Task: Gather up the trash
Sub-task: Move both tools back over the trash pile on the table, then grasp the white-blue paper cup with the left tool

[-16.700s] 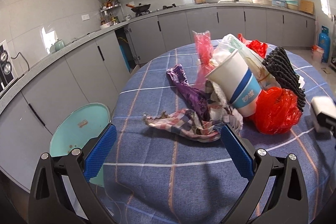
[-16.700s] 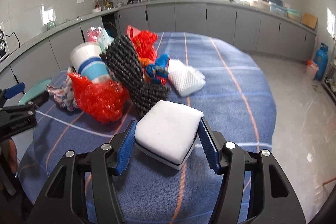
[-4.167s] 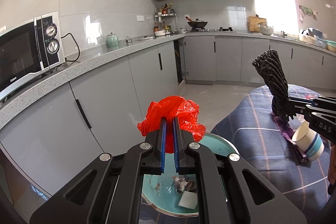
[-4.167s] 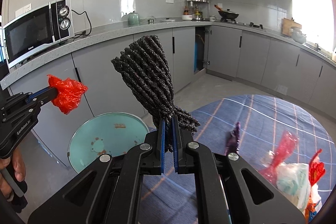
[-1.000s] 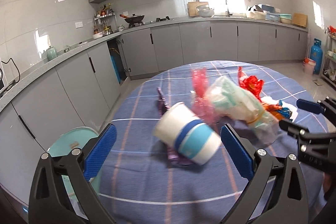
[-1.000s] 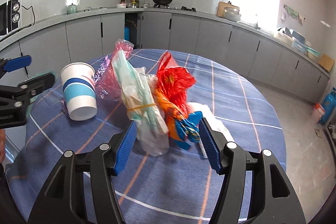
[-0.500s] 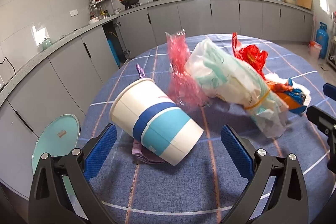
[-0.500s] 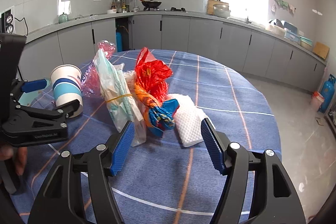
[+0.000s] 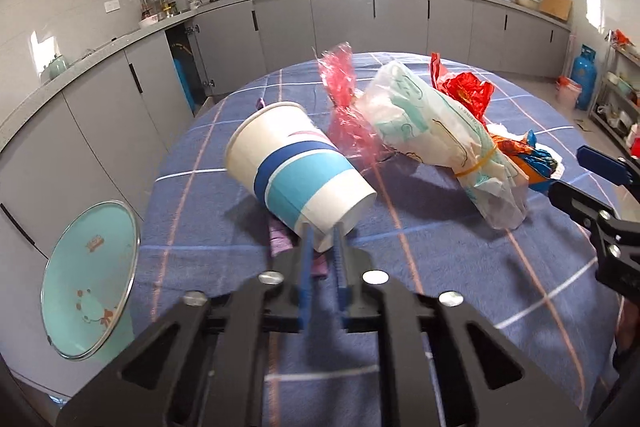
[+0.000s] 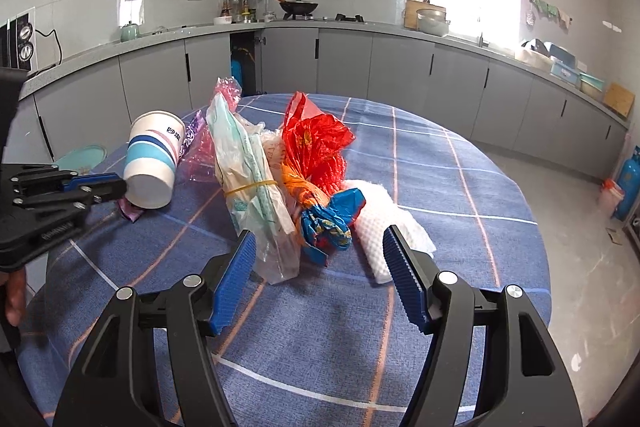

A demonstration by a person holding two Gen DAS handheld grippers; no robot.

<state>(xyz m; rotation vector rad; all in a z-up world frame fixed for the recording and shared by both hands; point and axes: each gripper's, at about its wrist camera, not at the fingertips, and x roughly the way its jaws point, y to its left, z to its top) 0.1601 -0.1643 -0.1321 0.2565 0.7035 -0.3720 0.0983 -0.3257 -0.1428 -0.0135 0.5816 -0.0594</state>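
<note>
- Left gripper (image 9: pixel 322 241) clenched on the base rim of the paper cup (image 9: pixel 296 171); fingers (image 9: pixel 306 259) nearly together, pinching the thin bottom edge, since the body is too wide to span easily.
- Cup tipped on its side near the left edge of the desk (image 9: pixel 460 259), mouth facing away from the gripper; likely chosen first as the item nearest that hand and the bin.
- Teal bin (image 9: pixel 90 283) on the floor just off the left edge of the desk, open, so a short carry for a drop.
- Purple wrapper (image 9: pixel 280 243) lying under the cup's base; looks outside the pinch, cannot tell for sure.
- Right gripper (image 10: pixel 320 267) released, nothing between the fingers; lined up on the blue-orange wrapper (image 10: pixel 332 219), between the banded clear bag (image 10: pixel 252 179) and white foam sheet (image 10: pixel 380 223), mid-desk.
- Red bag (image 10: pixel 316 147) standing behind; pile not yet cleared.
</note>
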